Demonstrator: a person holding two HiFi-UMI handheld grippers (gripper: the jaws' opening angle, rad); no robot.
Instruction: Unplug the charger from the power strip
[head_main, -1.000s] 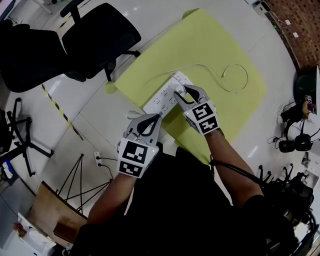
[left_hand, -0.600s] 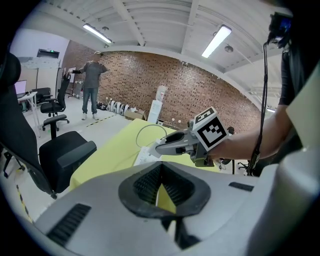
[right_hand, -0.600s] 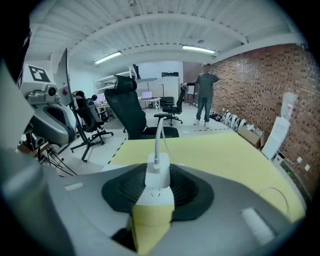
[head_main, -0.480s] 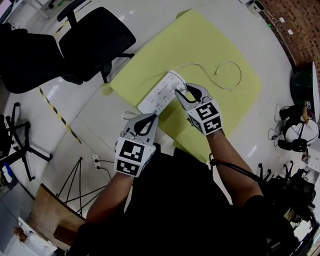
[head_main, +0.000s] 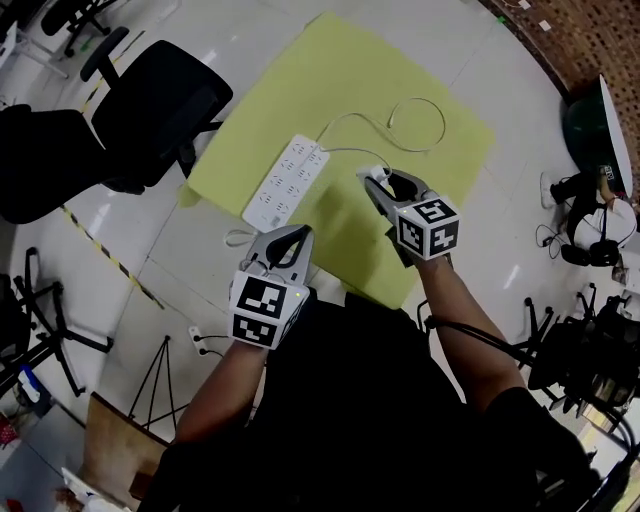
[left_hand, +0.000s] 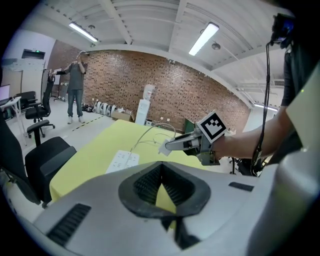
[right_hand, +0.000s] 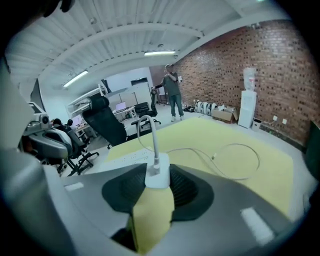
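The white power strip (head_main: 284, 182) lies on the yellow-green mat (head_main: 340, 80), its sockets bare. My right gripper (head_main: 372, 178) hovers to the strip's right, shut on the white charger (head_main: 378, 174), which is clear of the strip. In the right gripper view the charger (right_hand: 158, 176) sits between the pads, and its white cable (right_hand: 235, 161) loops away over the mat. My left gripper (head_main: 303, 233) is below the strip and apart from it, jaws shut with nothing held. The left gripper view shows the strip (left_hand: 121, 160) and the right gripper (left_hand: 172, 145) with the charger.
Black office chairs (head_main: 150, 110) stand left of the mat. A small socket block with cords (head_main: 197, 336) and a tripod are on the floor at lower left. Headphones and gear (head_main: 590, 250) clutter the right. A person (left_hand: 76, 85) stands far off by the brick wall.
My right gripper has pulled the charger out of the strip and carried it up and to the right. My left gripper has come off the strip's near end.
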